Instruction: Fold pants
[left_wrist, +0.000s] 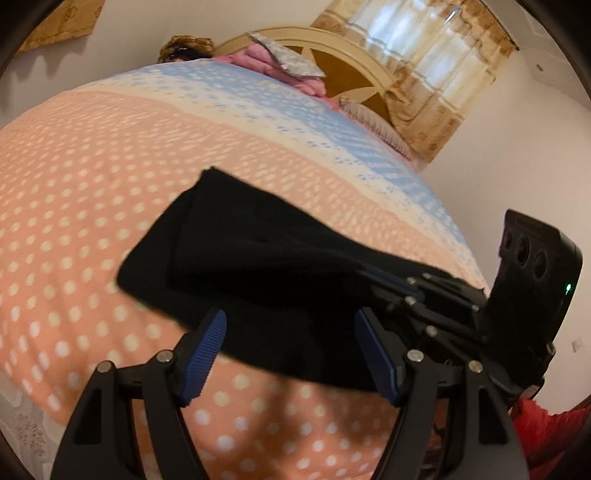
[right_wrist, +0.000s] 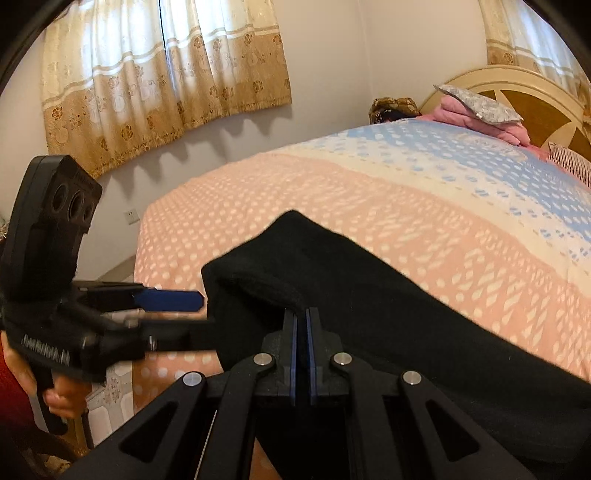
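Black pants (left_wrist: 236, 254), folded into a thick bundle, lifted above the near part of a bed (left_wrist: 92, 155) with a pink, cream and blue dotted cover. Right gripper (right_wrist: 302, 314) clenched tight on a raised fold of the fabric at the bundle's near edge, blue pads (right_wrist: 293, 343) nearly meeting with cloth pinched between. Left gripper (left_wrist: 290, 319) released, jaws spread wide with the near hem of the pants hanging between the blue pads (left_wrist: 207, 350), apparently not pressed by either. From the right wrist view, left gripper (right_wrist: 201, 312) seen side-on at the left, just beside the bundle's left end, gripped by a hand (right_wrist: 55, 391). Far off, cream headboard (right_wrist: 517, 92), pink bedding (right_wrist: 480, 118), patterned curtains (right_wrist: 166, 74).
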